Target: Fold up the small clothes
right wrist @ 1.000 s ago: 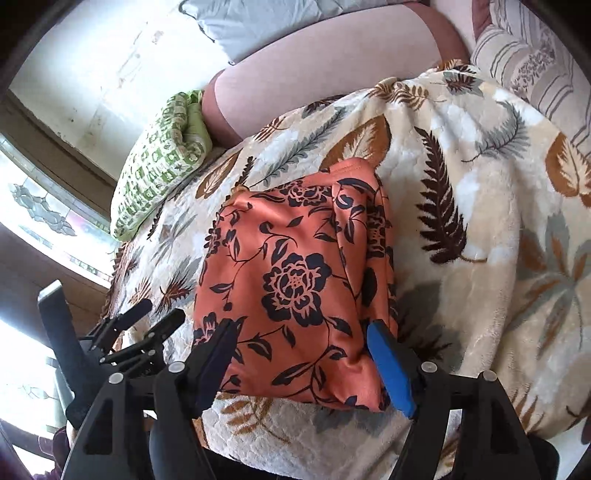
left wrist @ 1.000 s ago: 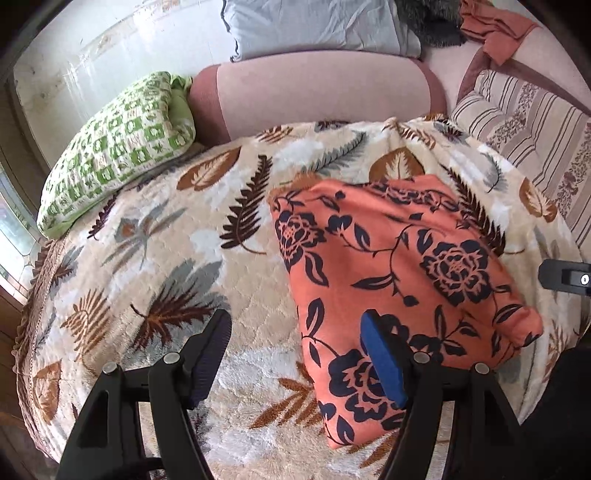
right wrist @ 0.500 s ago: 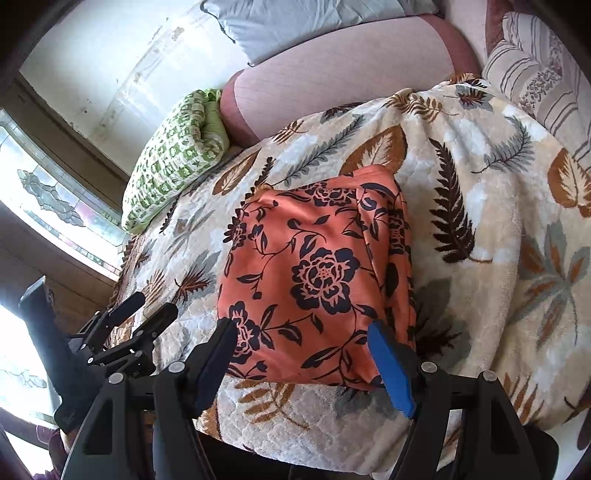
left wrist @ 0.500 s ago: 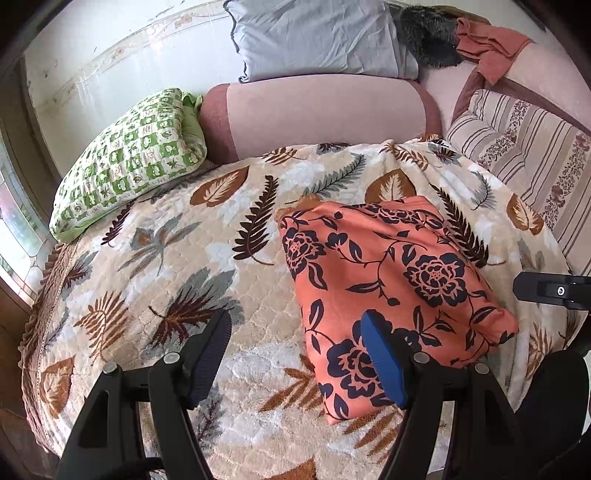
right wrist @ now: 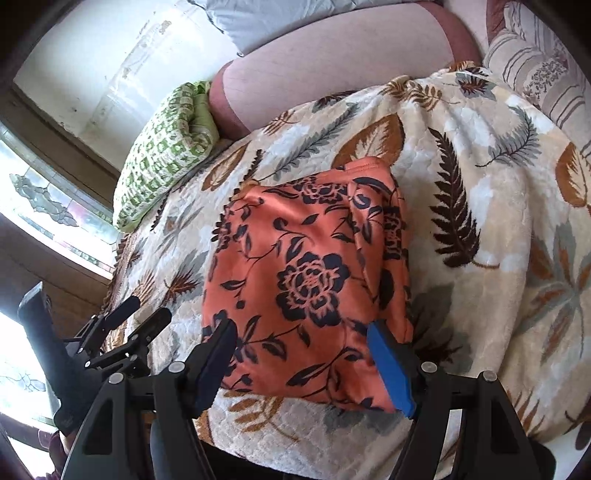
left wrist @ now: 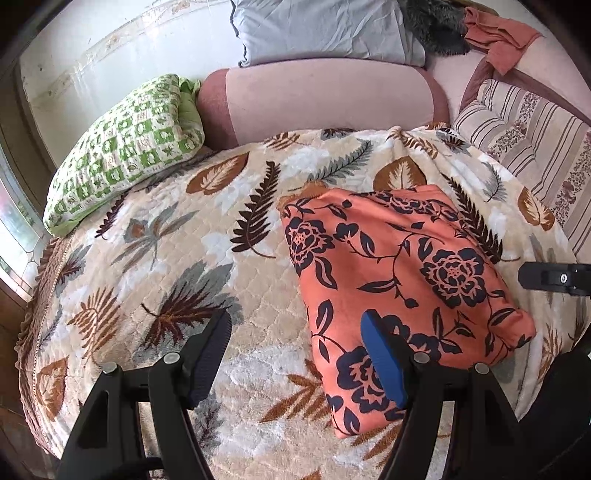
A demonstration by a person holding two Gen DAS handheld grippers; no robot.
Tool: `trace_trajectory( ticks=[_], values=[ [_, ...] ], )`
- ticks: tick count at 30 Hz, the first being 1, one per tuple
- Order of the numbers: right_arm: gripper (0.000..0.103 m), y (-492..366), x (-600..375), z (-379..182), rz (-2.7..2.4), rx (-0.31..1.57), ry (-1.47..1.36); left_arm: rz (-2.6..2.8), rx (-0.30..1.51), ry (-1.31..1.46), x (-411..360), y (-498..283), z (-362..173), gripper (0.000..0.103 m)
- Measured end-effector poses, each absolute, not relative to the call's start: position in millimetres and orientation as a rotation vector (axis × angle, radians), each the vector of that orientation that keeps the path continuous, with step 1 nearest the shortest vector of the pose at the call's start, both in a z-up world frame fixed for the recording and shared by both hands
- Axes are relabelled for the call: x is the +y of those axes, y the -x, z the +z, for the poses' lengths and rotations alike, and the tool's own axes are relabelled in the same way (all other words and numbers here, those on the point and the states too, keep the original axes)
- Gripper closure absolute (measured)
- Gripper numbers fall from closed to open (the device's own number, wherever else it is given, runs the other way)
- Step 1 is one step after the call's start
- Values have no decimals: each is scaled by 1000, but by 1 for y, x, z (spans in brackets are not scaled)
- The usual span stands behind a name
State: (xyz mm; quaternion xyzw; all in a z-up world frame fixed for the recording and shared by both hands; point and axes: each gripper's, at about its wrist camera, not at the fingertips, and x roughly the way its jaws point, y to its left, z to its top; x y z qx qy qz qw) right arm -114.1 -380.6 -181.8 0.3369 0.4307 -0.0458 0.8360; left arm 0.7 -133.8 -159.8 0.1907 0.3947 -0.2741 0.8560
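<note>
An orange garment with dark flowers (left wrist: 399,288) lies folded into a thick rectangle on the leaf-patterned blanket (left wrist: 166,258). My left gripper (left wrist: 295,343) hovers open over the blanket at the garment's near left corner, and its blue pad (left wrist: 380,354) overlaps the cloth in the picture. In the right wrist view the garment (right wrist: 310,277) sits straight ahead, with my right gripper (right wrist: 303,350) open just above its near edge and gripping nothing. The left gripper (right wrist: 122,332) shows at the left there. A piece of the right gripper (left wrist: 554,277) shows at the right edge of the left wrist view.
A green checked pillow (left wrist: 125,147) lies at the blanket's far left, a pink bolster (left wrist: 325,99) behind, a grey pillow (left wrist: 325,29) above it. A striped cushion (left wrist: 535,136) and a rust cloth (left wrist: 498,33) are at the far right. A window (right wrist: 44,206) is at the left.
Both views have drawn back a little from the garment, so more of the bed's far side shows. The garment lies as it did, and both grippers stay at the same width.
</note>
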Motion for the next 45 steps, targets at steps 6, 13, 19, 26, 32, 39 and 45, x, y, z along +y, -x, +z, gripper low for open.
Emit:
trace_trajectory(
  ticks=[6, 13, 19, 26, 32, 39, 45],
  values=[
    [26, 113, -396, -187, -104, 899, -755, -567, 844, -403, -141, -10, -165, 30],
    [27, 121, -387, -179, -98, 889, -741, -569, 825, -401, -137, 0, -159, 30],
    [26, 130, -371, -162, -87, 869, -709, -567, 799, -380, -126, 10, -144, 30],
    [26, 141, -355, -144, -89, 855, -676, -571, 766, -362, -113, 23, -129, 30],
    [26, 144, -347, -139, -86, 855, -657, -567, 763, -354, -108, 25, -125, 30],
    [26, 140, -350, -147, -87, 869, -668, -563, 781, -364, -111, 20, -132, 30],
    [26, 130, -363, -159, -91, 884, -693, -556, 804, -373, -119, 9, -143, 30]
  ],
)
